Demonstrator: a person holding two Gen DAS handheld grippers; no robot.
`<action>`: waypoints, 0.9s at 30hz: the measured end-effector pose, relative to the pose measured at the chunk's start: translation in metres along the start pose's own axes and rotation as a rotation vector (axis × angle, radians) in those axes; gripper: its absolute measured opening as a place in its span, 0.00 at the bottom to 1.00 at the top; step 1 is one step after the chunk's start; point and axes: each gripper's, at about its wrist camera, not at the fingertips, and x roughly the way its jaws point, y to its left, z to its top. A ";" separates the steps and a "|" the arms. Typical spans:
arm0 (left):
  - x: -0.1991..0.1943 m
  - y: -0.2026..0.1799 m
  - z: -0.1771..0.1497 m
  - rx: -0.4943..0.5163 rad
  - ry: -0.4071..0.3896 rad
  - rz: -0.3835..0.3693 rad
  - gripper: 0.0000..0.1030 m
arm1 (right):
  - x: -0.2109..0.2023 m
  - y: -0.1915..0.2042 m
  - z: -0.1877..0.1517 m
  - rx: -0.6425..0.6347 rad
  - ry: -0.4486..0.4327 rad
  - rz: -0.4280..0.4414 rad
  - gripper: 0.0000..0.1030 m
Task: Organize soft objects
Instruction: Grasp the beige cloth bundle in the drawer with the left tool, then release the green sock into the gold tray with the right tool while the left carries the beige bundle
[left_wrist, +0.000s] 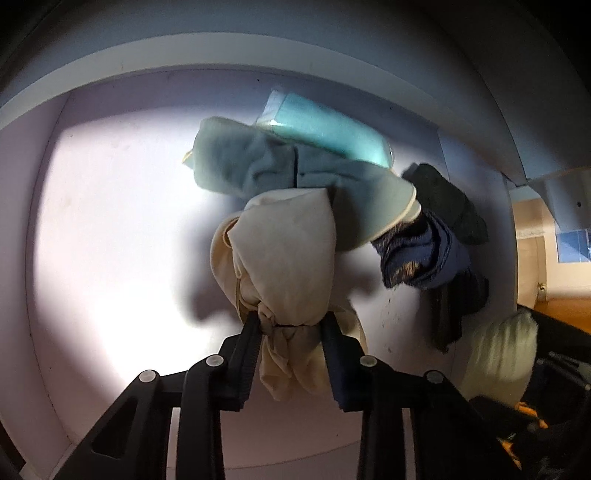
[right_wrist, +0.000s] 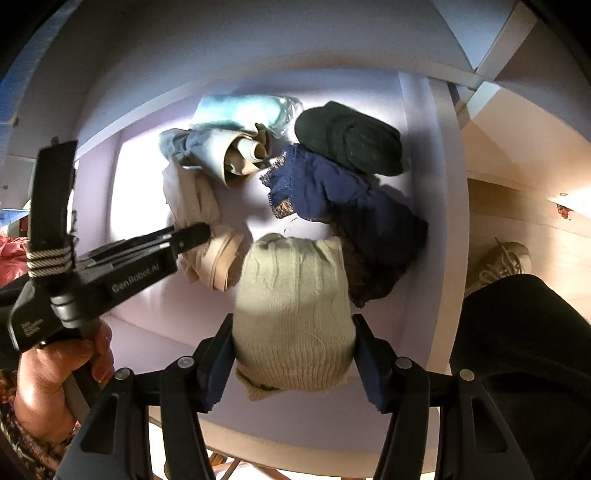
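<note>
Left gripper (left_wrist: 291, 325) is pinching the beige tights (left_wrist: 284, 254) at their bunched neck, jaws nearly closed, holding them over the drawer (left_wrist: 110, 206). Right gripper (right_wrist: 293, 354) is clamping the cream knit (right_wrist: 291, 314), jaws wide, probably placing it beside the navy cloth (right_wrist: 332, 192) to group it.

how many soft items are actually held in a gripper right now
2. The left gripper pinches a beige cloth bundle; the right gripper squeezes a cream knit roll. The other fabrics lie loose in the drawer; some may be hidden underneath.
</note>
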 end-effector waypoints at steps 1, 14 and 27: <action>0.000 0.002 -0.002 0.002 0.003 0.001 0.31 | -0.002 0.000 -0.001 0.003 -0.005 0.003 0.58; -0.014 0.013 -0.013 -0.029 -0.017 -0.006 0.27 | -0.069 -0.016 -0.027 0.111 -0.126 0.153 0.58; -0.078 0.029 -0.032 -0.073 -0.105 -0.085 0.27 | -0.198 -0.015 -0.034 0.082 -0.404 0.229 0.58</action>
